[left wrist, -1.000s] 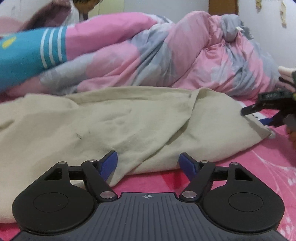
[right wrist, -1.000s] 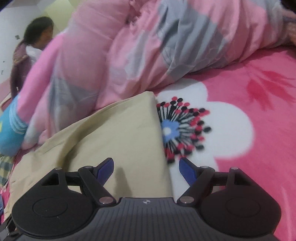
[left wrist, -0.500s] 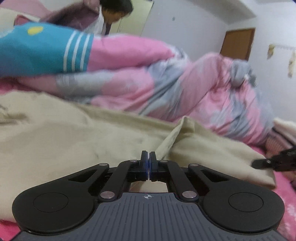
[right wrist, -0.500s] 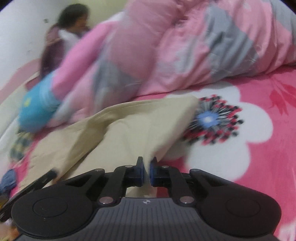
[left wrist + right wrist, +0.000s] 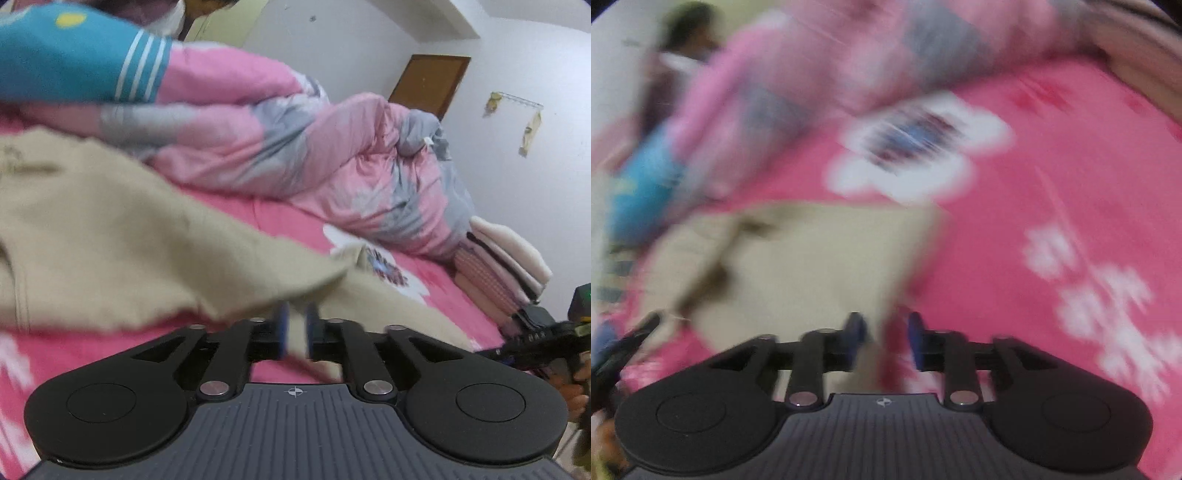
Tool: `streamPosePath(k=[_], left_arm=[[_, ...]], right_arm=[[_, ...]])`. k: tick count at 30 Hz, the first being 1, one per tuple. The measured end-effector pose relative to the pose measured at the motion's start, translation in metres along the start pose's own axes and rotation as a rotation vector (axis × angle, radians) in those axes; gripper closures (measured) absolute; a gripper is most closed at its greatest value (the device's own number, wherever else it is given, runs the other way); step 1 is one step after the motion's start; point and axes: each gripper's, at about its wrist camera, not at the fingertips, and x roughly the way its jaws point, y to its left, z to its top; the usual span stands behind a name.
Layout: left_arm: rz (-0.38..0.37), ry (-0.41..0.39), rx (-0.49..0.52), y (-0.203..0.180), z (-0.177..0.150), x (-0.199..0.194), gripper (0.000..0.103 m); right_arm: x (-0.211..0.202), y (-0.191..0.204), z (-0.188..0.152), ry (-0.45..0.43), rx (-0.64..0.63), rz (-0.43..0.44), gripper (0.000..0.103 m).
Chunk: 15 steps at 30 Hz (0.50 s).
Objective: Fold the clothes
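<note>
Cloth fills the near part of both views: a beige garment (image 5: 110, 236) spread over my pink flowered bedsheet (image 5: 288, 221). In the left wrist view the garment runs from the left edge down toward my left gripper (image 5: 295, 330), and a strip of its edge lies between the two blue pads. The jaws have just been opening and now stand a little apart; the picture is blurred there, so I cannot tell for certain whether the pads press on the fabric.

In the right wrist view everything is smeared. The same garment (image 5: 798, 266) lies ahead and to the left of my right gripper (image 5: 884, 336), its right edge running down toward the gap between the pads. These jaws have also just been opening, and pink sheet (image 5: 1052, 192) shows through the gap between them; whether any fabric is caught there is too blurred to say.

Behind the garment a pink and grey quilt (image 5: 295, 147) is heaped along the far side of the bed. At the right, folded clothes (image 5: 506, 258) sit in a stack beside the quilt.
</note>
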Motion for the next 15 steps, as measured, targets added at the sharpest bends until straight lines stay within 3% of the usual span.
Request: streamPosePath(k=[1,2,4,6,9,11,15], left_arm=[[-0.002,-0.012,-0.021,0.001,-0.002,-0.004,0.059],[-0.004,-0.025,-0.043,0.002,-0.005,-0.007,0.051],[-0.006,-0.064,-0.096,0.003,-0.009,-0.014,0.025],[-0.007,-0.095,-0.132,0.002,-0.013,-0.017,0.019],[0.036,-0.143,-0.153,0.003,-0.015,-0.022,0.019],[0.093,-0.194,-0.188,0.009,-0.012,-0.034,0.019],[0.194,-0.325,-0.294,0.029,-0.004,-0.07,0.019]], right_arm=[[-0.004,0.001,0.0,-0.021,-0.003,-0.009,0.065],[-0.01,0.005,0.001,-0.052,-0.018,-0.013,0.065],[-0.025,0.02,0.002,-0.126,-0.093,-0.038,0.065],[-0.036,0.047,0.004,-0.199,-0.227,-0.067,0.065],[-0.037,0.111,0.006,-0.277,-0.482,0.001,0.064],[-0.037,0.154,0.007,-0.327,-0.656,0.052,0.054],[-0.007,0.233,-0.023,-0.353,-0.996,0.148,0.052]])
